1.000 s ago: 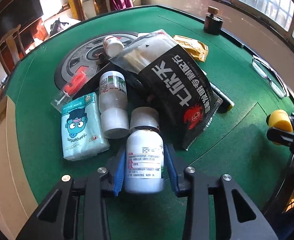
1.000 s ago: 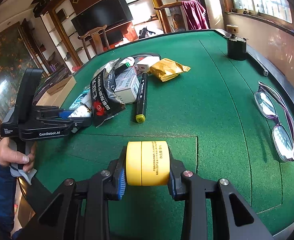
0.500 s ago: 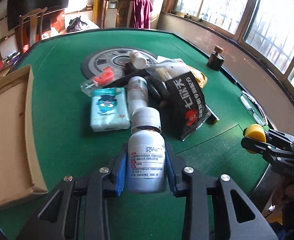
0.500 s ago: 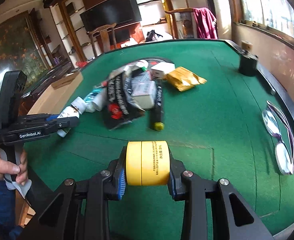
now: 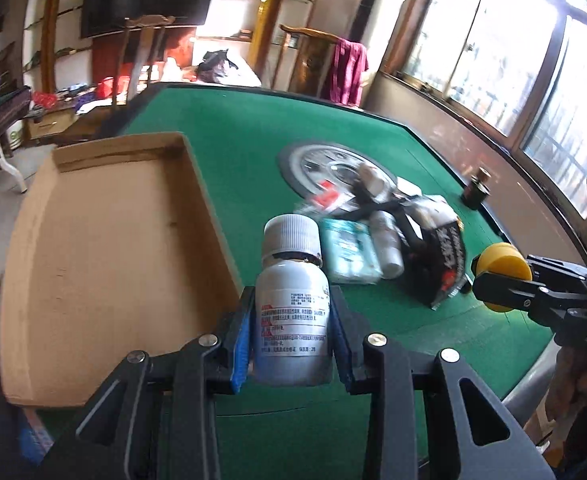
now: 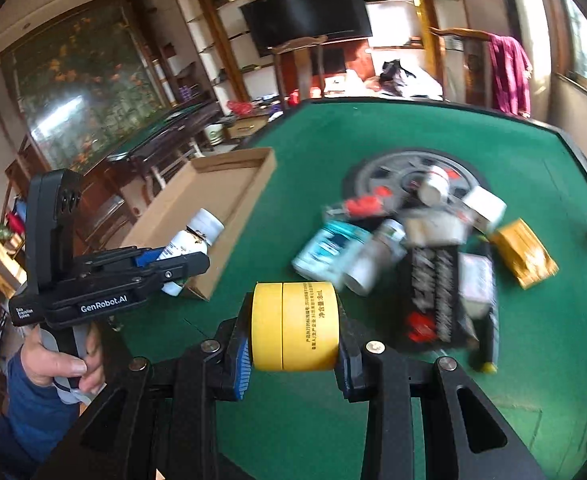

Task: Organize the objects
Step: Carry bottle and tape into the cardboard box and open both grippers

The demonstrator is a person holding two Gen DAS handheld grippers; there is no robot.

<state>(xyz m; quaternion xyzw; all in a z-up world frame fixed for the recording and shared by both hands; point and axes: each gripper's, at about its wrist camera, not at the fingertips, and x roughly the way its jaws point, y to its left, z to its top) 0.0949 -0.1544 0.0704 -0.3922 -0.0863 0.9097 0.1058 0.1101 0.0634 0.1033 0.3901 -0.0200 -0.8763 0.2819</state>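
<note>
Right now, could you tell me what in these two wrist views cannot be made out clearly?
- Pile of items, right wrist view: motion blur smears labels and edges.
- White bottle label, left wrist view: print too small.
- Cardboard tray near end, left wrist view: hidden behind the left gripper.
- Yellow container underside, right wrist view: covered by the right gripper.

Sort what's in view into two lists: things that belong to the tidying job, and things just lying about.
Job:
- white bottle, in the left tongs
- yellow jar, in the right tongs
- cardboard tray
- tissue pack and black packet in the pile

Lying about:
- wooden chair
- maroon cloth
- television
</note>
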